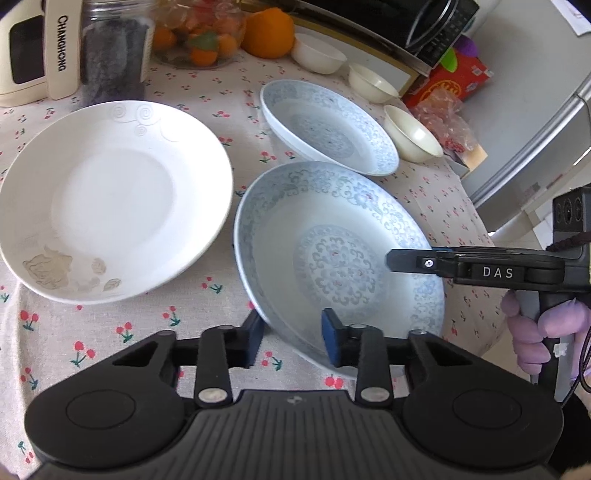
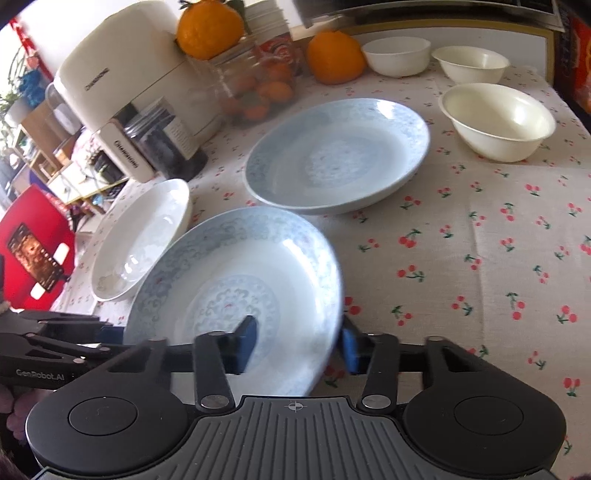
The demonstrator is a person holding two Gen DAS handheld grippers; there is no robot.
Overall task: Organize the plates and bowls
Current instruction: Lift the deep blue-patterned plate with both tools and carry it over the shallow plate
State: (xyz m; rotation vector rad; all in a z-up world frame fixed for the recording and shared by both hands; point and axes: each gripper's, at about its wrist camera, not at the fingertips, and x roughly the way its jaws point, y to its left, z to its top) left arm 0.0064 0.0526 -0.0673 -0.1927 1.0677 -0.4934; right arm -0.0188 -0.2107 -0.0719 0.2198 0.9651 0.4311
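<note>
A blue-patterned deep plate (image 1: 332, 221) (image 2: 229, 266) sits nearest me on the cherry-print tablecloth, and both grippers hold it. My left gripper (image 1: 293, 336) is shut on its near-left rim, one pad outside the wall and one inside. My right gripper (image 2: 298, 343) is shut on the opposite rim, and its finger (image 1: 406, 261) reaches in from the right in the left wrist view. A second blue plate (image 1: 328, 129) (image 2: 336, 155) lies behind it. A larger white plate (image 1: 110, 199) (image 2: 140, 236) lies to the left. Three cream bowls (image 1: 412, 134) (image 2: 498, 122) stand separately at the back right.
A cream appliance (image 1: 33, 51), a dark jar (image 1: 110, 55) and a glass container of oranges (image 1: 199, 37) line the back left. A large orange (image 2: 336, 57) sits near the bowls. A microwave (image 1: 406, 29) and red packets (image 1: 454, 79) crowd the back right. The table edge (image 1: 480, 236) runs along the right.
</note>
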